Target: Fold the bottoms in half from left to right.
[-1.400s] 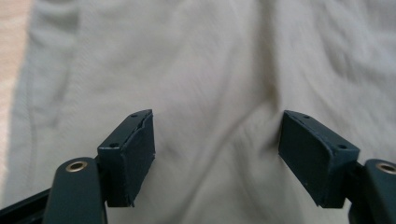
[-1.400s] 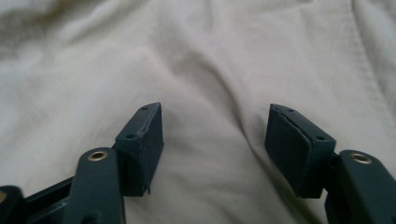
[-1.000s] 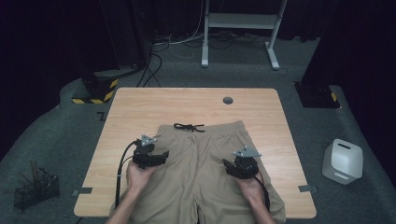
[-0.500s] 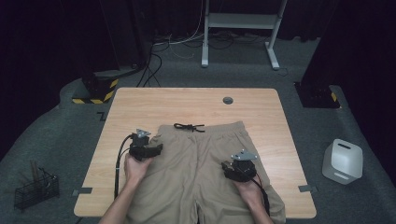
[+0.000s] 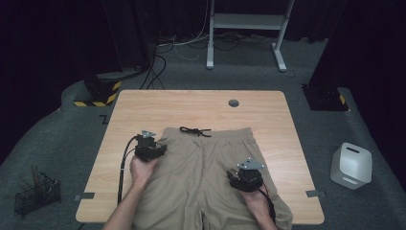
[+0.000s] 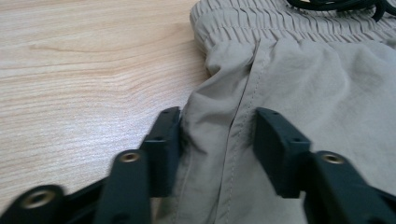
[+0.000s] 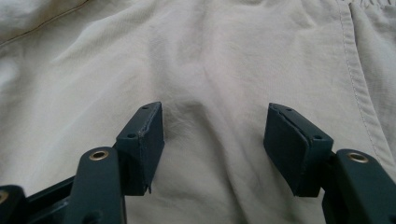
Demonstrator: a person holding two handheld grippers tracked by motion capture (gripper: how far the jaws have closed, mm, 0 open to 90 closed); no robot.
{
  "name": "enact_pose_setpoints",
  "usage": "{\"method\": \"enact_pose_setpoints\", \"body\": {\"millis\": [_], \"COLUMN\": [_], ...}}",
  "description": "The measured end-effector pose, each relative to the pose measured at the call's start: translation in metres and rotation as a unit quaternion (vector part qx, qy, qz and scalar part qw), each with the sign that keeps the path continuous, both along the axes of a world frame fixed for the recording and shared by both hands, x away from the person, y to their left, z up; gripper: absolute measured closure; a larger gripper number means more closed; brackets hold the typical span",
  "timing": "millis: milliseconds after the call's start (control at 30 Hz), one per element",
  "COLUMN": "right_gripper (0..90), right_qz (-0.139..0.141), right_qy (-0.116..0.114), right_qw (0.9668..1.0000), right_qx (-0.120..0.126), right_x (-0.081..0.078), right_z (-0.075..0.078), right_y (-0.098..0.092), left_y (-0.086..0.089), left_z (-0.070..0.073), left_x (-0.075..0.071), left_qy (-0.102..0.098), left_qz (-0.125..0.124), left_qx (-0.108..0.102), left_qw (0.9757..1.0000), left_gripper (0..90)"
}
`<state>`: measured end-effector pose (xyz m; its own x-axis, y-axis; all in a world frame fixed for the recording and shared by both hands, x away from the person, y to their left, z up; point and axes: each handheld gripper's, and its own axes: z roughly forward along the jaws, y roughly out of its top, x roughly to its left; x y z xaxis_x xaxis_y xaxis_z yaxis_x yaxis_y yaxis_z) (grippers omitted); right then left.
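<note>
Two grippers work a pair of khaki woven shorts [image 5: 206,177] lying flat on the pale wooden table [image 5: 143,108]; the left gripper [image 6: 217,140] has just been closing, its jaws half-spread with the side seam fold between them; the right gripper [image 7: 215,140] rests spread on the leg cloth, pinching nothing. The step in hand looks like taking hold of the edge; next, the left jaws must close fully on the fold before any lift.

One pair of khaki fabric shorts [image 5: 206,177] lies under both claws, with one black drawstring bow [image 5: 195,131] beyond the left claw [image 5: 160,147]. Two black claws: left and right [image 5: 233,175]. One light wooden table [image 5: 268,120]. One white plastic box [image 5: 352,165] sits to the right claw's right, and one black wire basket [image 5: 36,195] to the left claw's left.
</note>
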<state>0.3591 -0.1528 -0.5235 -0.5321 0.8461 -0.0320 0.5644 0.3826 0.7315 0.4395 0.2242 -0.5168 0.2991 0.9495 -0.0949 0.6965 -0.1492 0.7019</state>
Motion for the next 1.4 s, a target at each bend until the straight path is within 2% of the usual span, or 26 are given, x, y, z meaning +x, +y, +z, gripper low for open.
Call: {"method": "enact_pose_setpoints", "body": {"millis": [100, 200, 300, 400, 733, 867, 1100, 1233, 1400], "right_gripper": [37.9, 37.9, 37.9, 37.9, 37.9, 37.9, 37.9, 37.9, 37.9], "right_qz": [0.000, 0.000, 0.000, 0.000, 0.000, 0.000, 0.000, 0.000, 0.000], "right_qy": [0.000, 0.000, 0.000, 0.000, 0.000, 0.000, 0.000, 0.000, 0.000], "right_qw": [1.0000, 1.0000, 1.0000, 1.0000, 1.0000, 1.0000, 1.0000, 1.0000, 1.0000], "right_qx": [0.000, 0.000, 0.000, 0.000, 0.000, 0.000, 0.000, 0.000, 0.000], "right_x": [0.000, 0.000, 0.000, 0.000, 0.000, 0.000, 0.000, 0.000, 0.000], "right_z": [0.000, 0.000, 0.000, 0.000, 0.000, 0.000, 0.000, 0.000, 0.000], "right_y": [0.000, 0.000, 0.000, 0.000, 0.000, 0.000, 0.000, 0.000, 0.000], "left_y": [0.002, 0.004, 0.005, 0.005, 0.002, -0.002, -0.013, -0.019, -0.026], "left_z": [0.001, 0.001, 0.002, 0.005, 0.019, 0.026, 0.040, 0.045, 0.052], "left_x": [0.000, 0.000, -0.001, -0.002, -0.012, -0.015, -0.020, -0.022, -0.024], "left_qy": [0.004, 0.009, 0.007, 0.003, -0.015, -0.022, -0.036, -0.041, -0.049], "left_qz": [-0.007, -0.011, -0.014, -0.019, -0.044, -0.056, -0.083, -0.097, -0.108], "left_qx": [-0.001, -0.017, -0.029, -0.030, -0.068, -0.075, -0.100, -0.108, -0.106], "left_qw": [1.0000, 0.9997, 0.9995, 0.9994, 0.9966, 0.9954, 0.9909, 0.9886, 0.9872], "left_gripper": [63.6, 72.7, 79.8, 84.7, 86.5, 86.7, 86.8, 86.9, 86.9]}}
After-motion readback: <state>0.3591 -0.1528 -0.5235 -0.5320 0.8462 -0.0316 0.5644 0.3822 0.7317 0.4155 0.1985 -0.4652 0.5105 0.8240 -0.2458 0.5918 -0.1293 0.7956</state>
